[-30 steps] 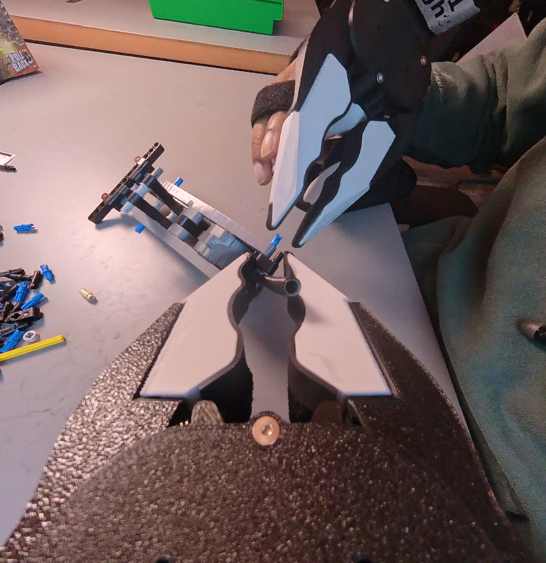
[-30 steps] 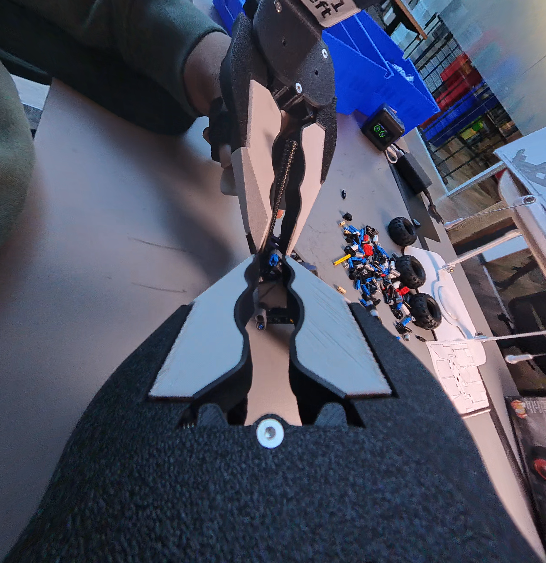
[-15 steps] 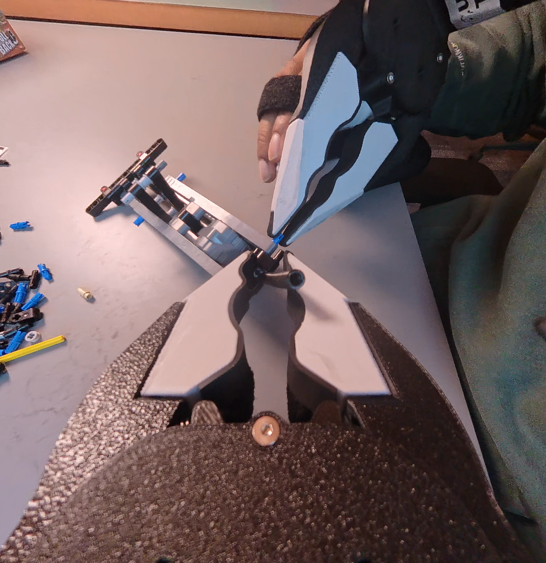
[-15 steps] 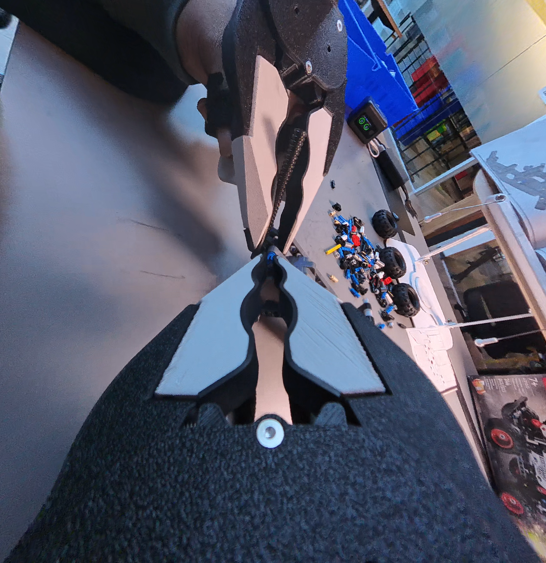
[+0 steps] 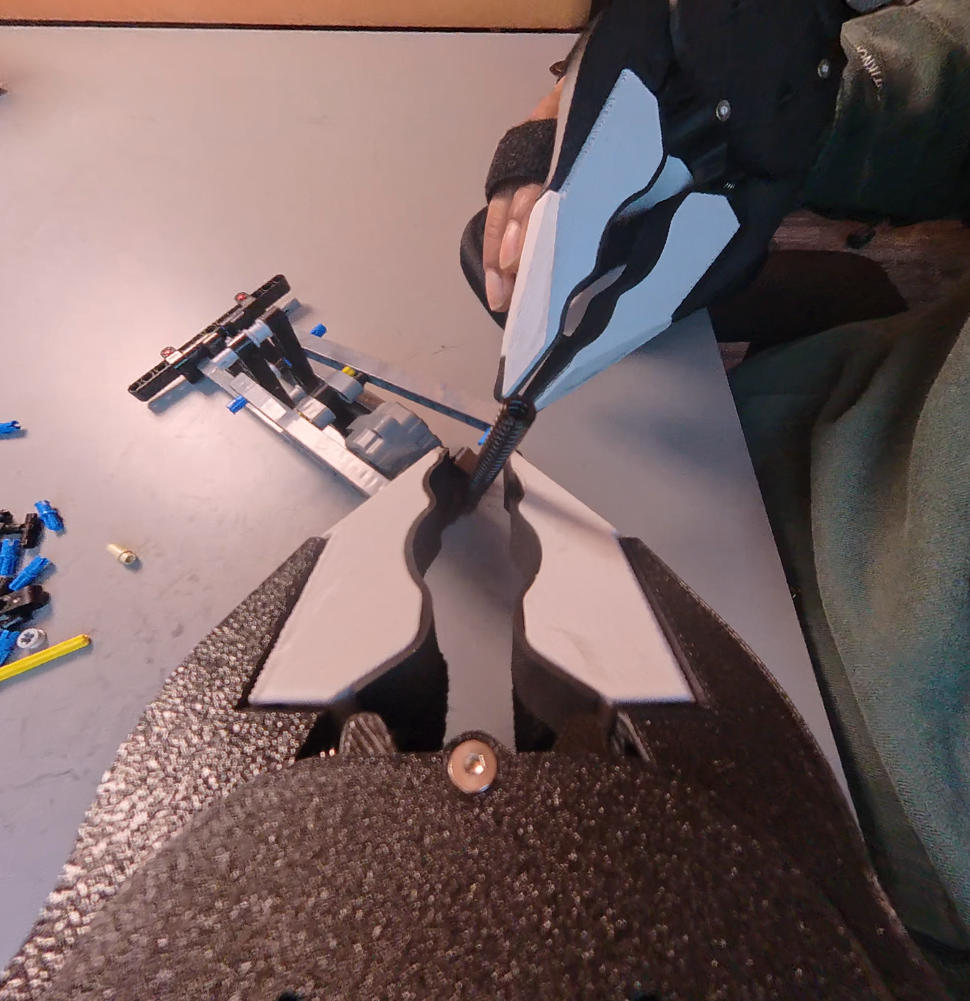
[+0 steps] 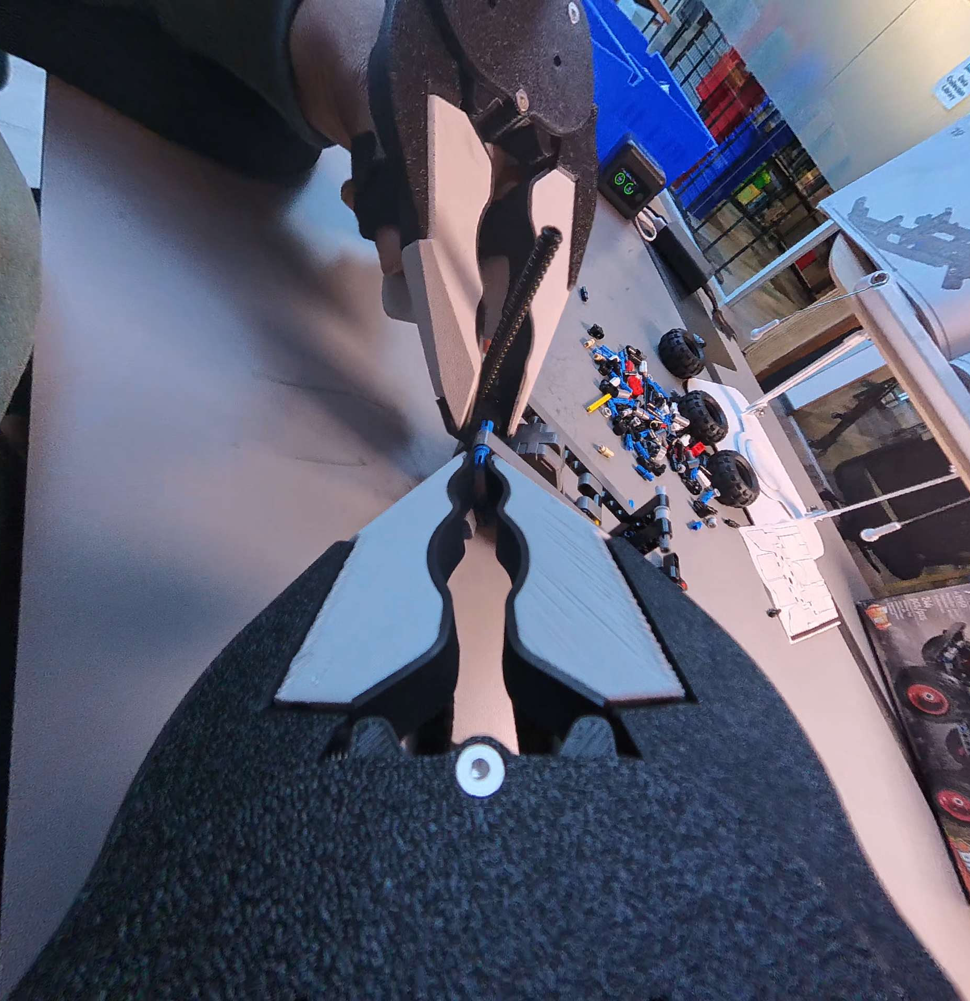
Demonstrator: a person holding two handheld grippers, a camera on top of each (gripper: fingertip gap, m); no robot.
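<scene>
Left gripper (image 5: 474, 465): I clamp the black ribbed rod (image 5: 499, 439), which lies along my fingers.
Right gripper (image 6: 478, 460): I pinch the blue pin (image 6: 480, 441), tip to tip, nearly in line with the rod.
Beyond tips: grey-black chassis (image 5: 287, 390).

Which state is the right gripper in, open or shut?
Shut: the right gripper has its fingertips pinching a small blue pin at the black hose end.

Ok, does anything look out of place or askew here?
Nothing looks damaged. The black ribbed flexible tube slants askew through the left gripper, with its free end poking out between the fingers. The right gripper pinches its other end.
</scene>
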